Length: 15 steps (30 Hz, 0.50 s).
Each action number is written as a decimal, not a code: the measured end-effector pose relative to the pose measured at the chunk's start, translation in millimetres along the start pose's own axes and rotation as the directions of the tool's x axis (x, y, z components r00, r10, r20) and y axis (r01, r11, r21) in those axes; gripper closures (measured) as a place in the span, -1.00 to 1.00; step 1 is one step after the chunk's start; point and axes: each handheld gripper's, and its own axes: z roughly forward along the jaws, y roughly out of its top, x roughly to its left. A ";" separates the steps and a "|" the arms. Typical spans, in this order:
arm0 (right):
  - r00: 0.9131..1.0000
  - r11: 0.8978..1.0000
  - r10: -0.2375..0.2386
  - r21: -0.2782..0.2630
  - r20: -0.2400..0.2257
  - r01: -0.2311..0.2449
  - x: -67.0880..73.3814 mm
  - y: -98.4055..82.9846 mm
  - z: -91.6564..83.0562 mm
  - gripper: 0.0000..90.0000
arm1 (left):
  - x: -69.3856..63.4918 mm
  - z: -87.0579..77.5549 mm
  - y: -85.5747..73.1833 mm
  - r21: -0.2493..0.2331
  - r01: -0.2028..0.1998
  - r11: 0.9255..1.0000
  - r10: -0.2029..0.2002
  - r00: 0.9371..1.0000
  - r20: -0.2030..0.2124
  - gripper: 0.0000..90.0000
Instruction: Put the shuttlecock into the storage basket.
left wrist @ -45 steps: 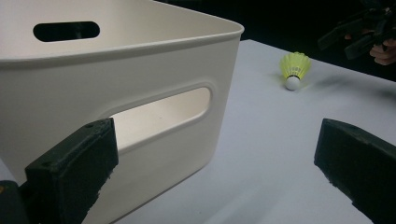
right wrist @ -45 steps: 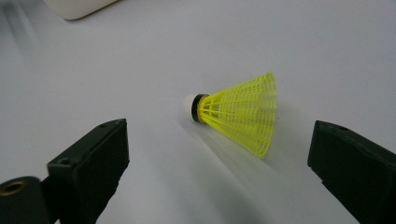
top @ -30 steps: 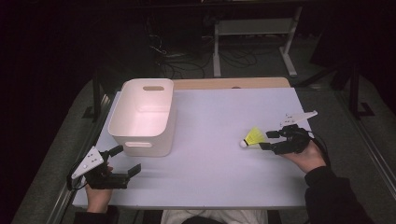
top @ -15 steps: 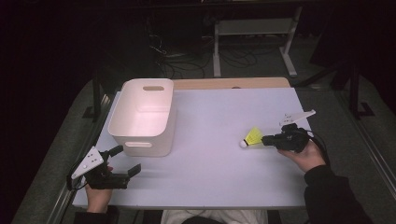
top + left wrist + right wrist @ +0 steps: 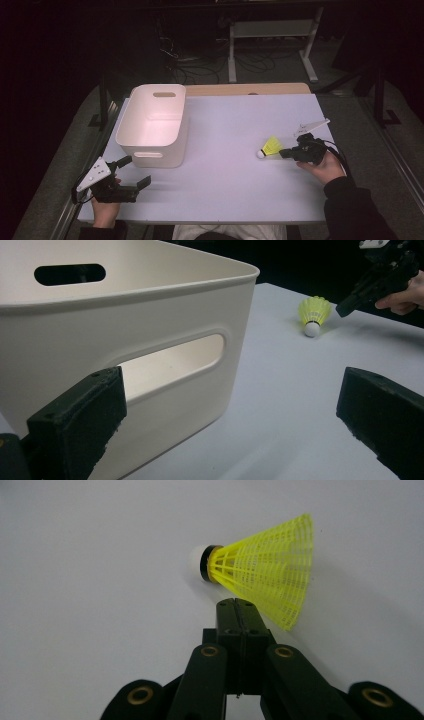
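A yellow shuttlecock [image 5: 271, 146] with a white cork lies on its side on the white table [image 5: 230, 195], right of centre. My right gripper [image 5: 283, 153] is shut with nothing in it, its tips just short of the shuttlecock's skirt. In the right gripper view the shut jaws [image 5: 236, 604] point at the shuttlecock [image 5: 265, 567], which rests just beyond them. My left gripper [image 5: 137, 171] is open at the front left, beside the white bin [image 5: 150, 147]. In the left gripper view the bin wall [image 5: 150, 305] stands close, with the shuttlecock [image 5: 314, 314] and right gripper [image 5: 344, 309] farther off.
The bin is empty, with a handle slot in its near wall. A wooden strip [image 5: 245, 89] runs along the table's far edge. Beyond it the dark floor holds cables and a metal frame [image 5: 270, 30]. Bare tabletop lies between the bin and the shuttlecock.
The right gripper's jaws have gone from spread to shut beside the shuttlecock, which stays on the table. The left gripper has not moved.
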 end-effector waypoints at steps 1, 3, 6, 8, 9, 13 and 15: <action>1.000 1.000 0.004 0.008 0.003 -0.004 0.0 -0.2 1.1 0.98 | 0.0 0.0 0.0 0.000 0.000 1.000 0.000 1.000 0.000 -1.00; 1.000 1.000 0.007 0.017 0.004 -0.007 -0.8 -0.8 3.2 0.98 | 0.0 0.1 0.0 0.000 0.000 1.000 0.000 1.000 0.000 -1.00; 1.000 0.999 0.013 0.031 0.007 -0.013 -1.9 -1.7 5.1 0.98 | 0.0 0.3 0.0 0.000 -0.001 1.000 0.001 1.000 0.002 -1.00; 1.000 0.999 0.014 0.037 0.008 -0.014 -3.0 -2.3 6.1 0.98 | -0.1 0.5 -0.1 0.000 0.000 1.000 0.000 1.000 0.002 -1.00; 1.000 0.999 0.011 0.039 0.010 -0.011 -3.8 -2.6 6.7 0.98 | -0.1 0.5 -0.1 0.000 0.000 1.000 0.000 1.000 0.002 -1.00; 1.000 0.999 0.019 0.050 0.012 -0.019 -6.9 -3.1 9.4 0.98 | -0.1 0.4 -0.1 0.000 0.000 1.000 0.000 1.000 0.002 -1.00; 1.000 0.998 0.022 0.055 0.015 -0.023 -8.4 -3.2 10.7 0.98 | -0.1 0.4 -0.1 0.000 0.000 1.000 0.000 1.000 0.002 -1.00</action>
